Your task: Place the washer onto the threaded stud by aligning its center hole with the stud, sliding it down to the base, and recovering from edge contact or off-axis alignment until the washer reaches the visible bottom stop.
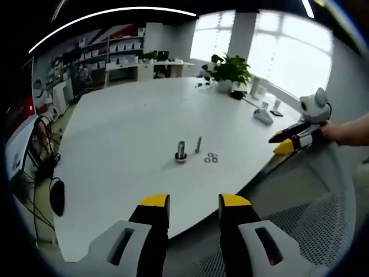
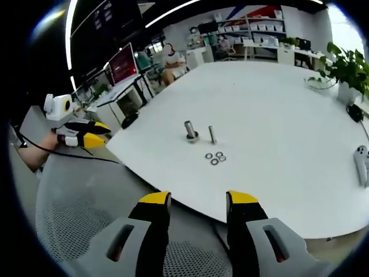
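Hovering off the near edge of the desk (image 2: 277, 86), both grippers hold nothing yet. Right gripper (image 2: 199, 199): jaws spread wide, empty. Left gripper (image 1: 193, 202): same, wide and empty. In the left gripper view the right gripper sits out past the desk's right edge with its jaws nearly together there, so its gap is best read from its own view.

Washers (image 2: 215, 157), a small cluster lying flat on the desk, well in from the near edge. Just behind them two uprights: a thin stud (image 2: 212, 134) and a thicker bolt with a base (image 2: 190, 130), side by side, axes vertical. Same group in the left gripper view: washers (image 1: 211, 157), stud (image 1: 198, 144), bolt (image 1: 181, 151).

Key relation: washers lie straight ahead of both jaw pairs, well apart from them, with the stud directly beyond. Neither gripper looks clearly nearer. No washer on the stud; task not started. Likely next is a reach forward and down onto one washer.
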